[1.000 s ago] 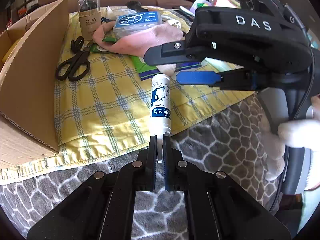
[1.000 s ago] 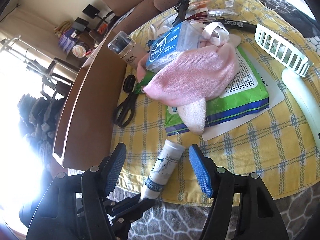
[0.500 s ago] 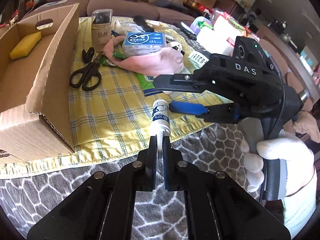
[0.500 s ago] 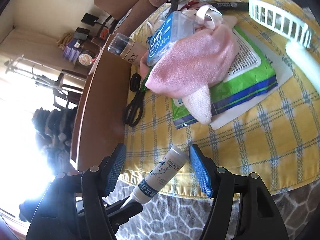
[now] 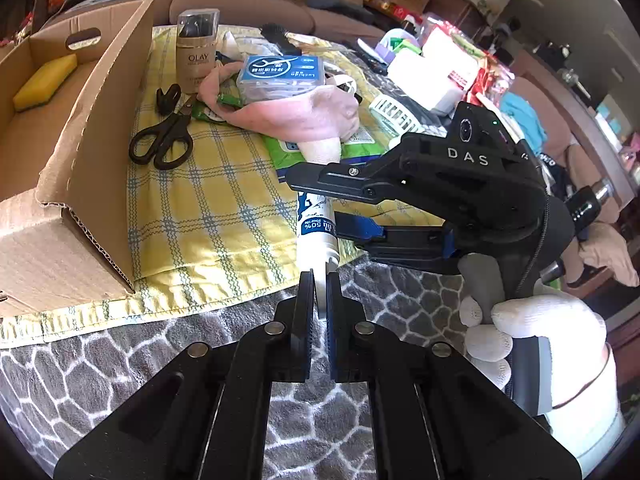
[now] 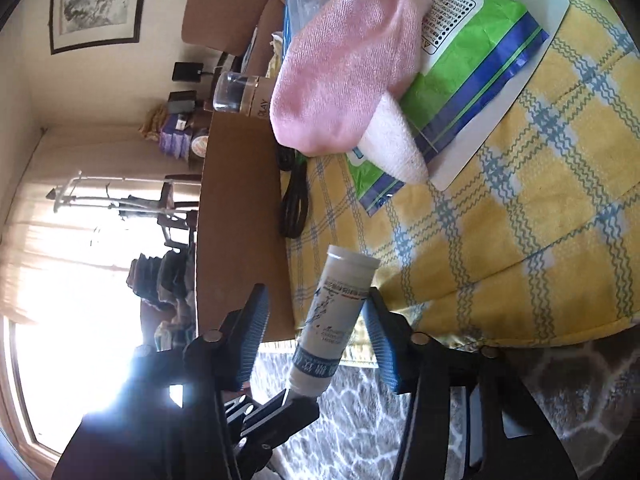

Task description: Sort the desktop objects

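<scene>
Here the left gripper [image 5: 319, 284] pinches the crimped tail of the white tube [image 5: 317, 226], held above the yellow plaid cloth's [image 5: 208, 216] near edge, so the wide-open right gripper [image 6: 316, 330] straddling it should close squarely mid-body before the left lets go.

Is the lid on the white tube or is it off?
On. The white tube has its flat white cap in place; the left gripper pinches the crimped tail end.
</scene>
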A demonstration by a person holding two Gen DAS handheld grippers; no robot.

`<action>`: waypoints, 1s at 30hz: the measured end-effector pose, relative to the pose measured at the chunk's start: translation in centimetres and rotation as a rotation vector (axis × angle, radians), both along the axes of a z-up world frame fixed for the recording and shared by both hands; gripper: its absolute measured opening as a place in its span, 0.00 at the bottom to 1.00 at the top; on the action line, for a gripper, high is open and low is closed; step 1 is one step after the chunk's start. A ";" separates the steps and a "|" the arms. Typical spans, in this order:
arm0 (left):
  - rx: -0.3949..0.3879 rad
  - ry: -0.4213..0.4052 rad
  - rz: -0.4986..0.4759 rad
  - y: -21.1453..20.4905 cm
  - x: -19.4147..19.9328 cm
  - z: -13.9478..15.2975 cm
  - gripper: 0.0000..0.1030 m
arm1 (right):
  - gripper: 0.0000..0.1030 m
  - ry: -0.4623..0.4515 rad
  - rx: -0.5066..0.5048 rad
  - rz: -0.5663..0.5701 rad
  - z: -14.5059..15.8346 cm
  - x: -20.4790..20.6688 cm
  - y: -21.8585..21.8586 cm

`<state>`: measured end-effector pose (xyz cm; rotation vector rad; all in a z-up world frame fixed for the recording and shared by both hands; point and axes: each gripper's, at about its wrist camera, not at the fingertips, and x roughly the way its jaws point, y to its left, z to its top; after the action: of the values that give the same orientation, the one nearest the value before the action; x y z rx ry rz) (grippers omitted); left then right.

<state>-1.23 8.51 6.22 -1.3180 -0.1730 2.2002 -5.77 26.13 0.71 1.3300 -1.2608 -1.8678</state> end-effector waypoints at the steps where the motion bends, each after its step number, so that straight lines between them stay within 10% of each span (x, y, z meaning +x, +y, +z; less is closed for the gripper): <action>1: 0.005 0.003 -0.001 -0.1 0.1 0.3 0.05 | 0.37 0.013 0.003 0.000 0.1 0.0 0.1; 15: 0.080 0.075 -0.009 -4.9 0.7 7.3 0.05 | 0.36 0.431 0.074 0.088 13.7 3.1 -6.5; 30: -0.076 0.131 0.014 -18.1 -3.2 11.6 0.05 | 0.36 0.443 0.109 0.235 17.2 -2.6 -21.6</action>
<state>-4.39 -9.59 17.78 -1.2107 -0.0491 2.3165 -8.35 4.52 17.92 0.9883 -0.7544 -1.9404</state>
